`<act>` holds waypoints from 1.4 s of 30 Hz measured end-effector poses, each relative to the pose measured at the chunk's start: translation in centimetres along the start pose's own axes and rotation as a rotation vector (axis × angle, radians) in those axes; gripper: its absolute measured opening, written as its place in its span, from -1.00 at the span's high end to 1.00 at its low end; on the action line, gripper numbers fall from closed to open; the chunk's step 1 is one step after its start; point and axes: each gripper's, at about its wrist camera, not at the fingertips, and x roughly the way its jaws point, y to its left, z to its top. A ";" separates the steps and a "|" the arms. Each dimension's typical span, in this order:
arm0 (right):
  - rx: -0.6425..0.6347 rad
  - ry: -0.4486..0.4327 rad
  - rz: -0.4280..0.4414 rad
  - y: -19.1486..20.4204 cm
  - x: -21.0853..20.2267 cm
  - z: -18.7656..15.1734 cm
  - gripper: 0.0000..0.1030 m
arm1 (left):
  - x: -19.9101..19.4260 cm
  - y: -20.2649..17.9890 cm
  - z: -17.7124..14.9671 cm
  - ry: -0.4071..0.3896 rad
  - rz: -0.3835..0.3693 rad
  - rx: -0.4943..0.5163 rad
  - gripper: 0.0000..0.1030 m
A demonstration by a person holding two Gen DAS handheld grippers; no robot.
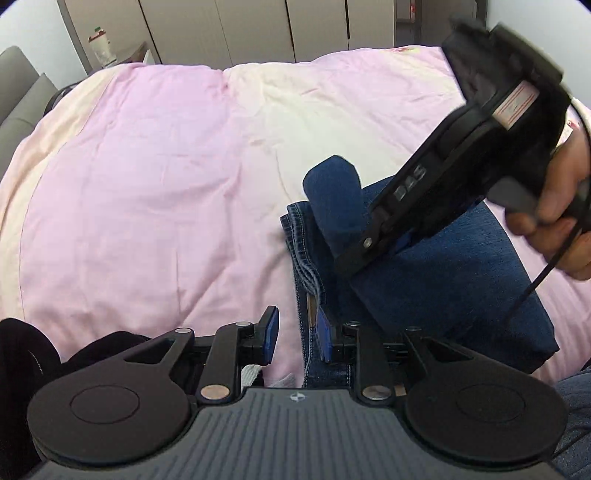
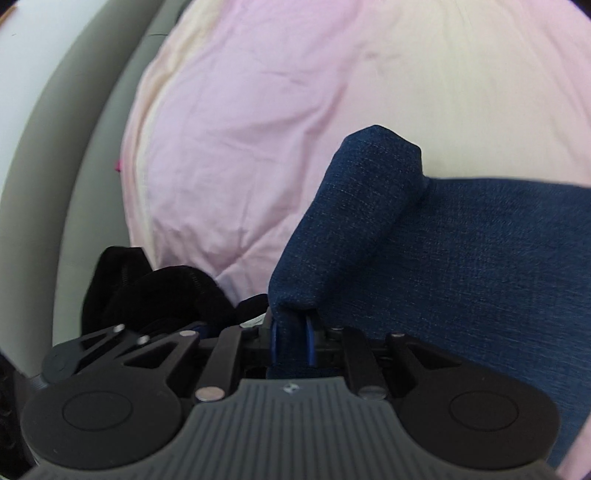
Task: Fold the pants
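A pink and cream quilt (image 1: 155, 192) covers the bed. Grey wardrobe doors (image 1: 258, 29) stand behind. A black garment (image 2: 162, 291) lies near the quilt's edge.

The left camera sat on the back of the left claw (image 1: 297, 341) and looked forward and down along its two fingers. It saw far across the pink bed (image 1: 147, 184) to the grey cupboards (image 1: 258, 29) at the back. It was close to the pants (image 1: 443, 280). The right claw (image 1: 354, 254) came in from the right side of its view, with a hand (image 1: 557, 206) on it.

The right camera sat on the right claw (image 2: 291, 341) and also looked forward and down. It was very near the pants (image 2: 461, 258), which filled much of its view.

Both views shared the pants, the raised fold (image 1: 334, 199) (image 2: 351, 221) and the pink bed (image 2: 240, 129).
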 end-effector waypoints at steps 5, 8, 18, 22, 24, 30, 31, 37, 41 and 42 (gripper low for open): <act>-0.011 0.020 -0.041 -0.1 3.4 -0.1 0.68 | 0.0 0.4 0.1 0.002 -0.042 -0.029 0.35; 0.044 0.022 0.005 -0.8 3.7 -0.1 0.38 | -0.5 0.3 0.5 -0.002 -0.079 -0.063 0.15; -0.144 -0.155 -0.059 -2.0 -7.9 -3.4 0.28 | 1.1 -2.6 -0.5 0.103 -0.059 -0.113 -0.17; -0.213 -0.174 -0.166 -5.0 -11.3 -7.8 0.28 | 3.0 -3.6 -1.2 0.169 -0.007 -0.081 0.04; -0.228 -0.177 -0.200 -6.3 -11.7 -9.8 0.44 | 4.2 -3.8 -1.3 0.197 0.018 -0.071 0.34; -0.335 -0.137 -0.279 -8.5 -8.5 -14.3 0.86 | 7.8 -5.5 -1.8 0.281 0.083 0.022 0.40; -0.352 -0.138 -0.289 -8.6 -8.0 -14.6 0.87 | 8.3 -5.4 -2.0 0.286 0.080 0.027 0.40; -0.362 -0.144 -0.325 -10.1 -6.0 -15.4 1.00 | 9.8 -5.5 -2.9 0.287 0.074 0.043 0.39; -0.333 -0.138 -0.314 -10.8 -5.8 -15.3 1.00 | 9.2 -5.5 -2.8 0.282 0.089 0.050 0.39; -0.334 -0.134 -0.316 -10.7 -6.0 -15.2 1.00 | 8.9 -5.5 -2.8 0.279 0.092 0.054 0.39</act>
